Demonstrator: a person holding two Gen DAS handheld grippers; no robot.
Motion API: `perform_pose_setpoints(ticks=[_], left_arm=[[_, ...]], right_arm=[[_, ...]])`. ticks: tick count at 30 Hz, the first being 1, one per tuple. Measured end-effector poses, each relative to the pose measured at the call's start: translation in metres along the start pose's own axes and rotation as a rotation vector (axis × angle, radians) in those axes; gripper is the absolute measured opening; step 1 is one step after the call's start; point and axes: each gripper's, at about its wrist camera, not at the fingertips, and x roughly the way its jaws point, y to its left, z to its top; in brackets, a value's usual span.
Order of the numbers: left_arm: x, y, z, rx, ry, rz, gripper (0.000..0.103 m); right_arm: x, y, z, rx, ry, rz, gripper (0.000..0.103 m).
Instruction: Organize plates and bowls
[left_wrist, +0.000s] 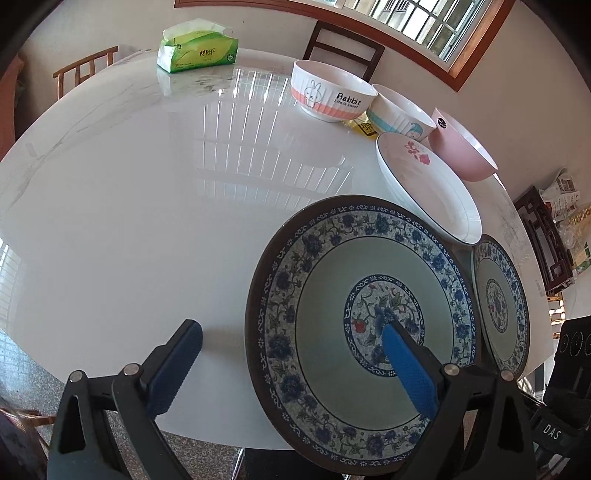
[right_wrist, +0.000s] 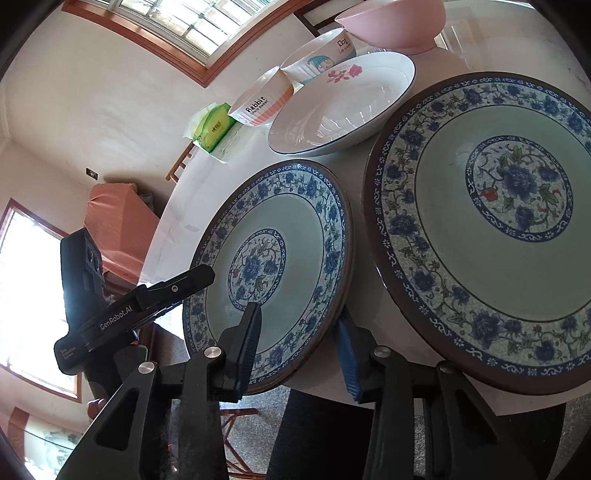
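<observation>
- on the white table (left_wrist: 129, 221), nothing is stacked yet; every dish lies singly.
- near blue plate (left_wrist: 332, 288): the left gripper (left_wrist: 288, 328) gapes wide astride its rim, holding nothing; the right gripper (right_wrist: 299, 317) is half-closed about its near edge, whether pinching i cannot tell.
- second blue plate (left_wrist: 498, 295), flowered plate (left_wrist: 432, 192) and pink bowl (left_wrist: 461, 147) wait.
- the striped bowl (left_wrist: 328, 92) reads "rabbit, life is sweet".
</observation>
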Motion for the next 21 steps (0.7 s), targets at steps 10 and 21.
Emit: perform_pose_setpoints(ticks=[10, 21], left_arm=[[-0.005, 0.017, -0.001, -0.024, -0.061, 0.040, 0.028], [-0.021, 0.043, 0.001, -0.105, -0.111, 0.084, 0.027]], right_arm=[[0.009, 0.008, -0.005, -0.145, -0.029, -0.059, 0.024], [0.032, 0.040, 0.006, -0.292, -0.016, -0.131, 0.024]])
